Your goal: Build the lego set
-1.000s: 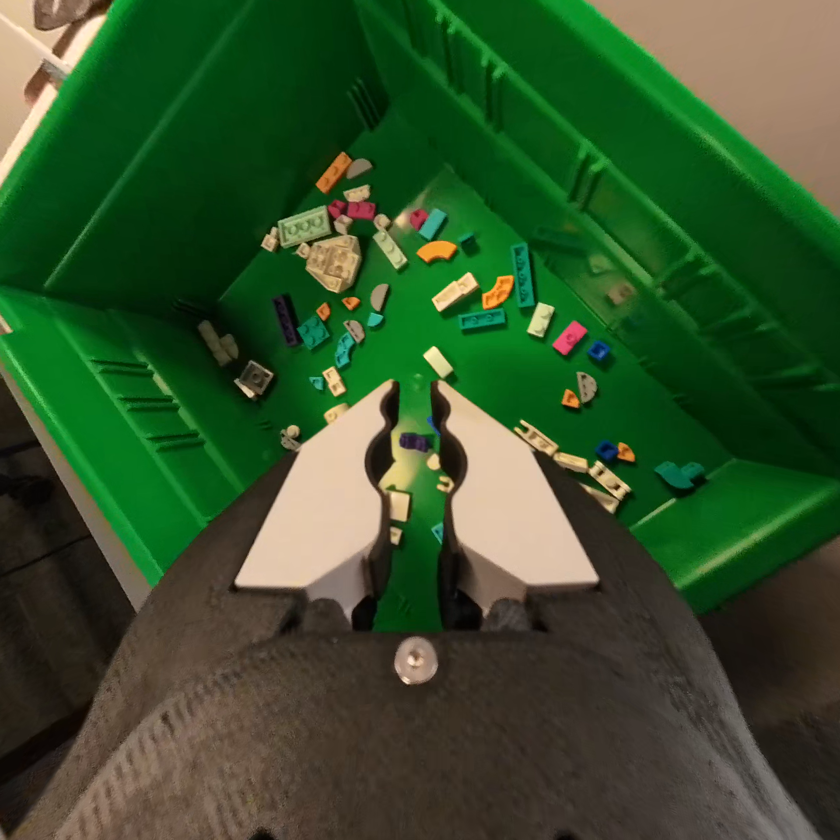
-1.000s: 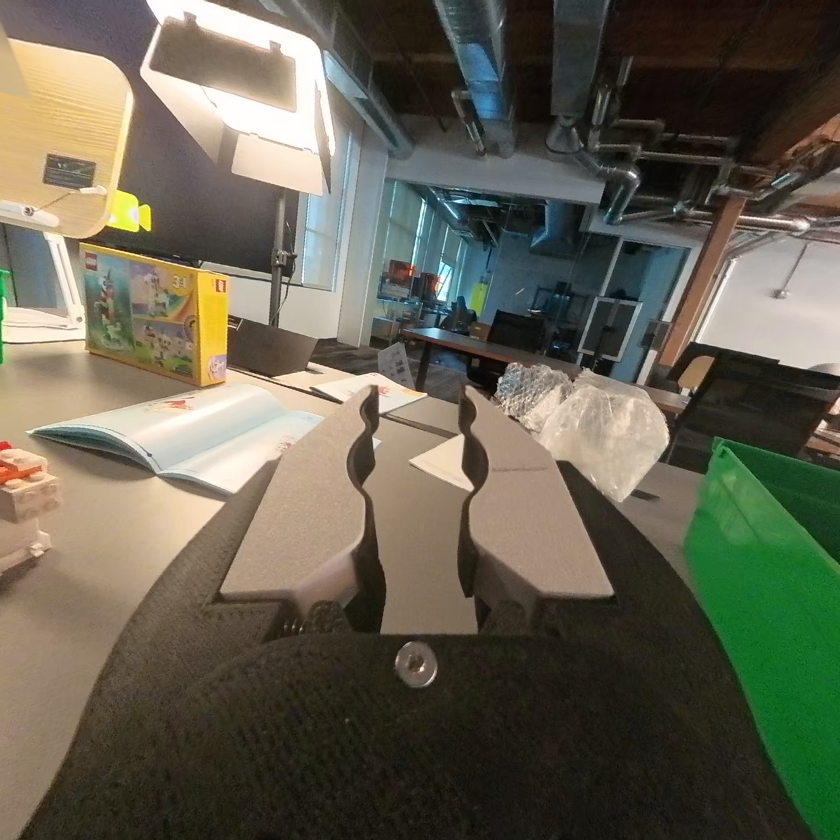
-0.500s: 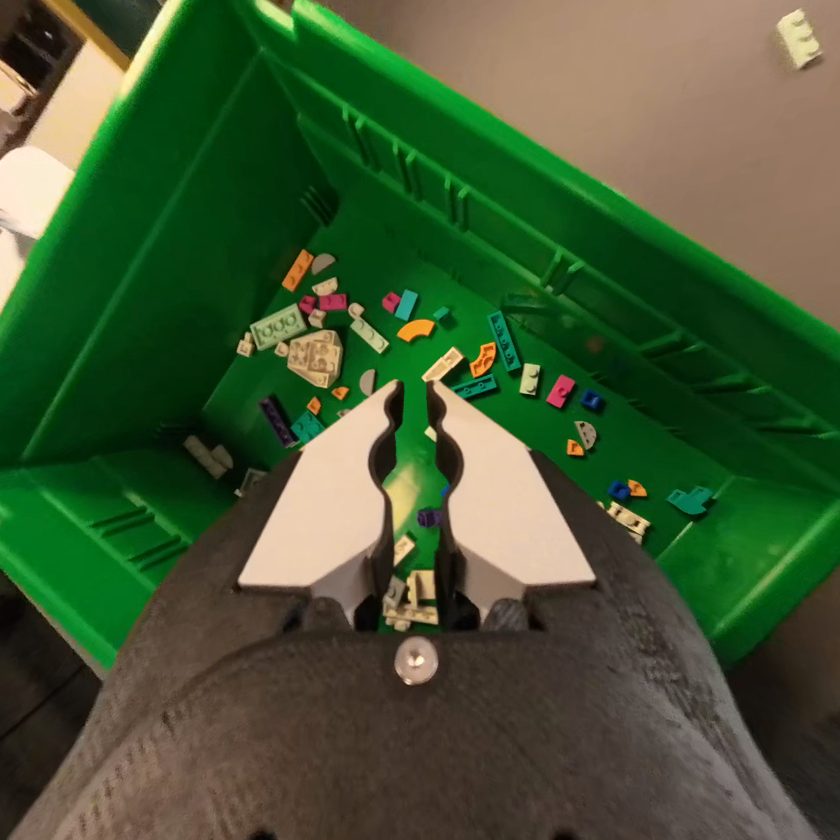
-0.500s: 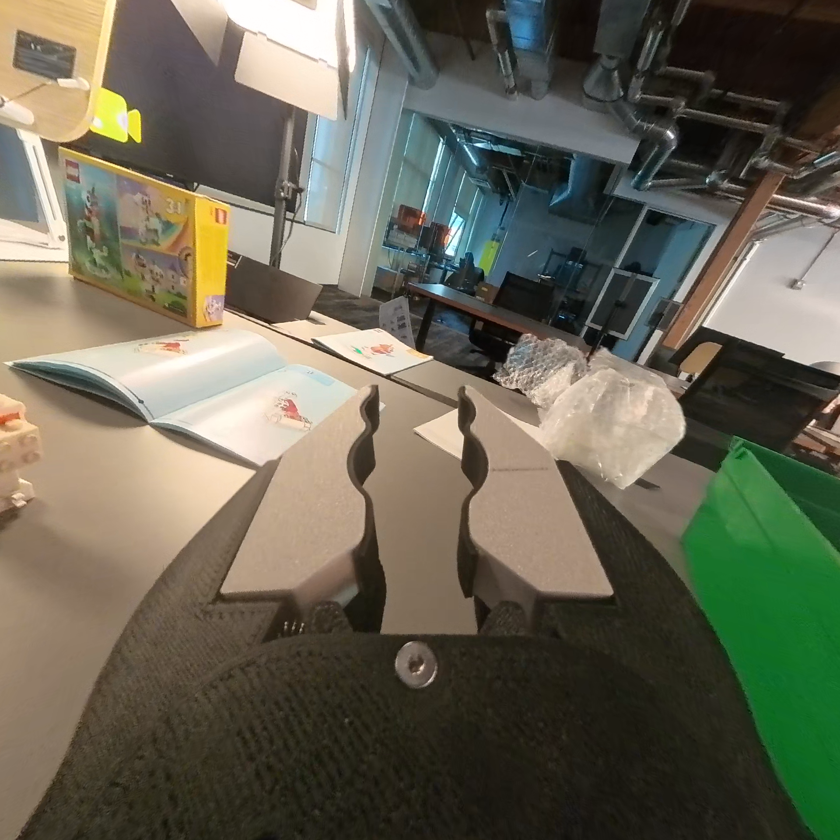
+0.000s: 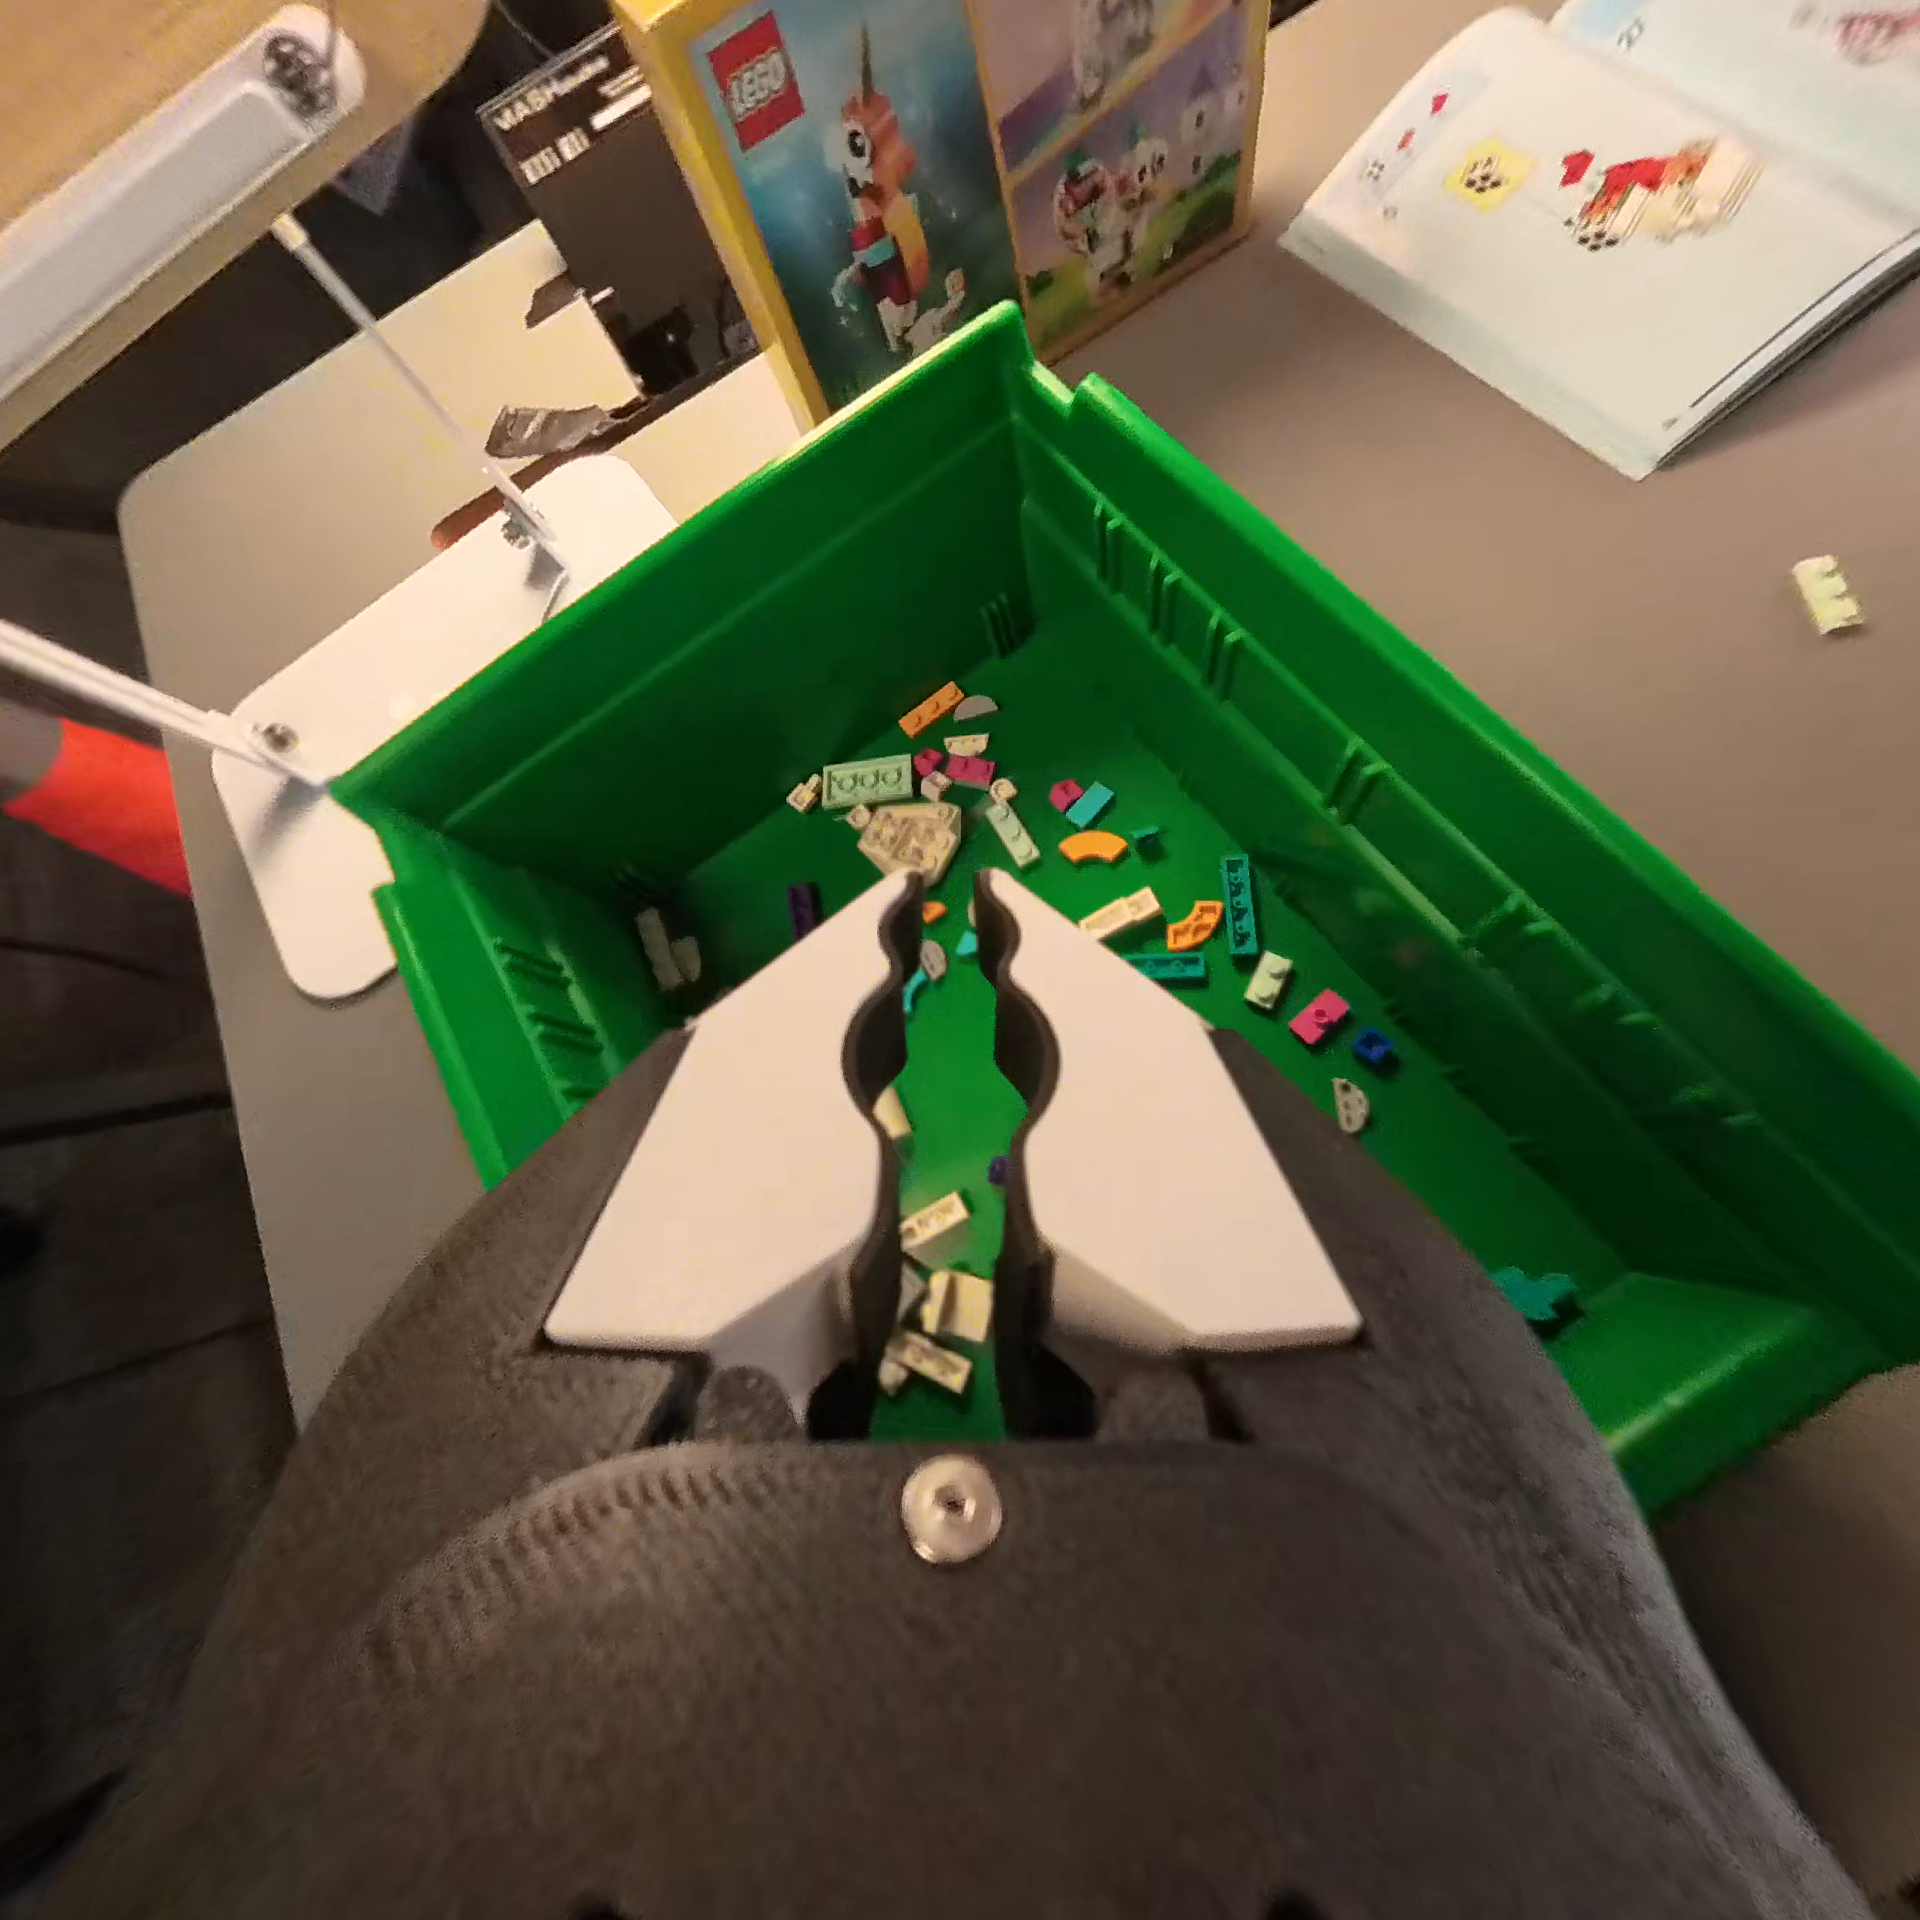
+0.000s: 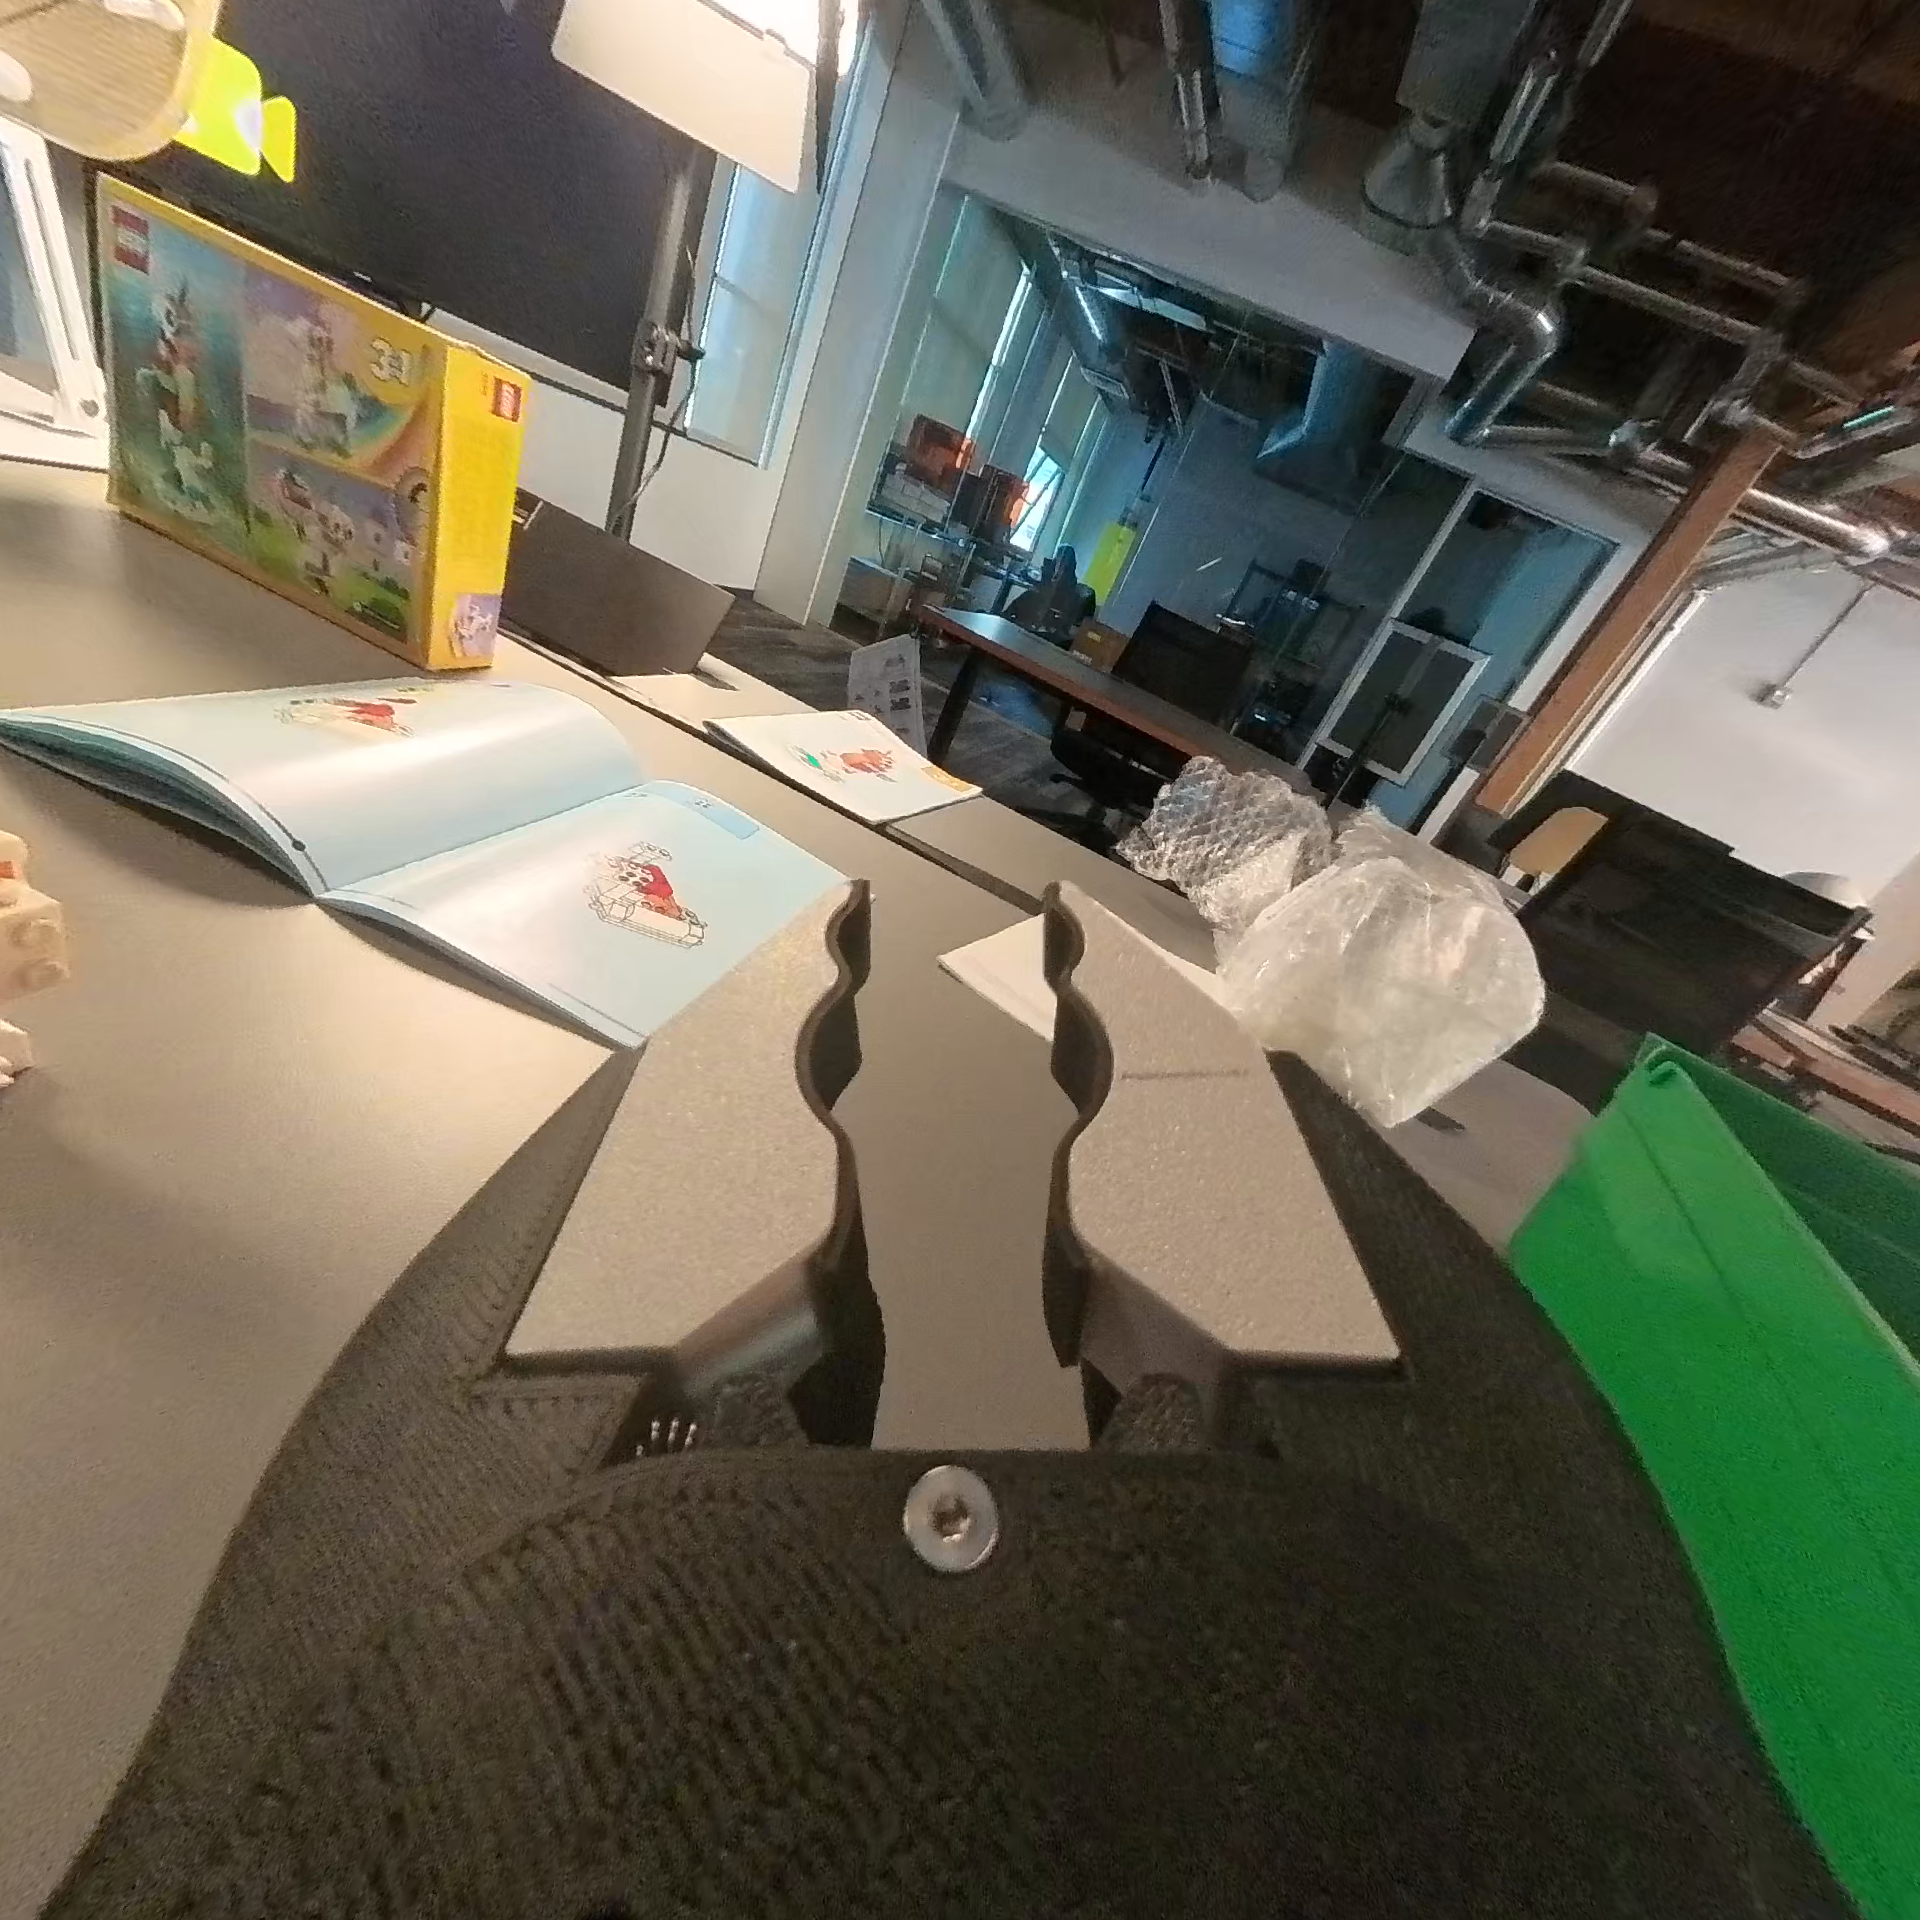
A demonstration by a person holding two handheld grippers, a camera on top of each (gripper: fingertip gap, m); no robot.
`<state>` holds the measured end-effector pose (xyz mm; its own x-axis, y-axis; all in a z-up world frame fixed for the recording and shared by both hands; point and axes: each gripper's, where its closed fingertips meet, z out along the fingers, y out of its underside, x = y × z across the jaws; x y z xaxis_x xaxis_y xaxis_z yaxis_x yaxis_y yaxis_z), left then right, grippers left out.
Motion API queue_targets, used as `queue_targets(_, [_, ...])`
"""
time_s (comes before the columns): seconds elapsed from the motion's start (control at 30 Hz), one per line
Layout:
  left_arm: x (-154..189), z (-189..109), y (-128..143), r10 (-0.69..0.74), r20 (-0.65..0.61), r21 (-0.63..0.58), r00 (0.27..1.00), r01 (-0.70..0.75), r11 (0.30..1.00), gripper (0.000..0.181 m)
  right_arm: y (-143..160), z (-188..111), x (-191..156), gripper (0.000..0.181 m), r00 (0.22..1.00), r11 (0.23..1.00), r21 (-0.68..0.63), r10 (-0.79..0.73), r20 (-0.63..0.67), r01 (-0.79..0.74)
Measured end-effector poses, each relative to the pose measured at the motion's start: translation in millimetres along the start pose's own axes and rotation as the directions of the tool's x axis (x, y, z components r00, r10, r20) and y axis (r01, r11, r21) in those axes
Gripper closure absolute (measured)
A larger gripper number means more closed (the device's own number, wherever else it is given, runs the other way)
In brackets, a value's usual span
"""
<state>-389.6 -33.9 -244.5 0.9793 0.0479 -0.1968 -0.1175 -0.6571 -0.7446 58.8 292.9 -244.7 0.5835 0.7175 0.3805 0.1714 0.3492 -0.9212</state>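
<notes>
A green bin (image 5: 727, 665) holds several loose Lego pieces, among them a tan wedge plate (image 5: 904, 836), a pale green plate (image 5: 868, 781), an orange curved piece (image 5: 1091, 847) and a magenta plate (image 5: 1317, 1016). My left gripper (image 5: 948, 894) hovers above the bin, pointing down into it, jaws a narrow gap apart and empty. My right gripper (image 6: 956, 904) is open and empty, low over the grey table, pointing at the open instruction booklet (image 6: 468, 810). A partly built white and red model (image 6: 26, 935) shows at the left edge of the right wrist view.
The yellow Lego box (image 5: 935, 156) stands behind the bin, also in the right wrist view (image 6: 301, 416). The booklet (image 5: 1610, 260) lies right of it. A pale green brick (image 5: 1829, 594) lies on the table. A white lamp base (image 5: 343, 727), plastic bags (image 6: 1371, 966) and the bin's wall (image 6: 1714, 1351) are close by.
My left gripper has risen and pulled back from the bin, so the box and booklet now show. The right gripper's view has shifted right, pushing the model to the left edge.
</notes>
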Motion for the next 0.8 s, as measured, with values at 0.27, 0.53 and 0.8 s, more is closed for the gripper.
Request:
queue_targets(0.27, [5.4, -16.5, 21.2, -0.127, 0.057, 0.022, 0.990, 0.126, 0.992, 0.172, -4.7, -1.7, -0.9, 0.150, 1.000, 0.999, 0.026, -0.024, -0.005, 0.024])
queue_targets(0.53, [-0.8, -21.7, 42.0, -0.215, 0.092, 0.002, 0.972, 0.216, 0.976, 0.171, -9.7, -4.0, -1.0, 0.151, 1.000, 0.998, 0.059, -0.005, 0.005, 0.005])
queue_targets(0.8, [-32.4, -38.0, 42.8, -0.230, 0.246, 0.015, 0.942, 0.234, 0.972, 0.169, -10.2, -4.9, 1.7, 0.151, 1.000, 0.998, 0.069, 0.015, 0.001, -0.015])
